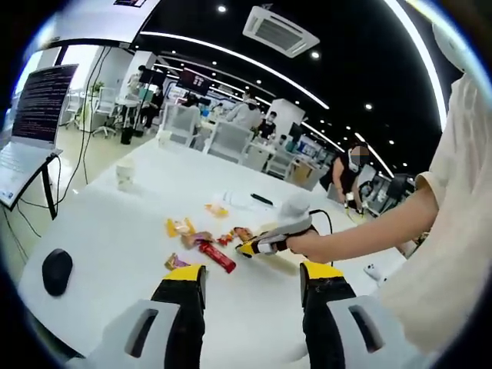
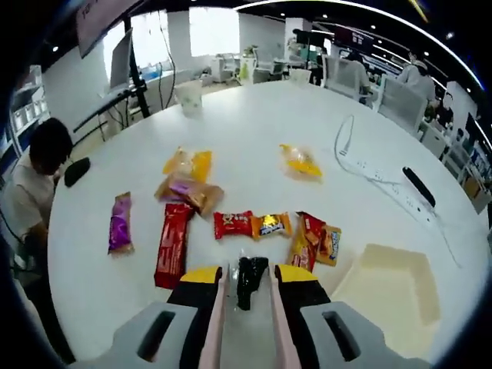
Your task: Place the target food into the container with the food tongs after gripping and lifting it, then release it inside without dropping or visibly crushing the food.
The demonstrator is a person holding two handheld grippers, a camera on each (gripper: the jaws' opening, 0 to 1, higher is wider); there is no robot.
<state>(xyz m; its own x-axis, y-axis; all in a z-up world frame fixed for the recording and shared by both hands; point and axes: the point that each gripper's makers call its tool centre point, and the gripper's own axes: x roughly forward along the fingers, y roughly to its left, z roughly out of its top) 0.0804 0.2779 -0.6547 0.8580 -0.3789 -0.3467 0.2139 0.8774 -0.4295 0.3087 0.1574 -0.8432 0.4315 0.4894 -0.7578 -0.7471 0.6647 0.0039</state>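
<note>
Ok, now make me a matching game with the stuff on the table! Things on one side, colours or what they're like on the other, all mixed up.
Things:
1. paper cup
2. container
3. computer mouse
4. long packet

What they're like:
A. red, lying flat
B. black, near the table edge
C. white, standing upright
D. cream, empty

Pairs: 1-C, 2-D, 3-B, 4-A
</note>
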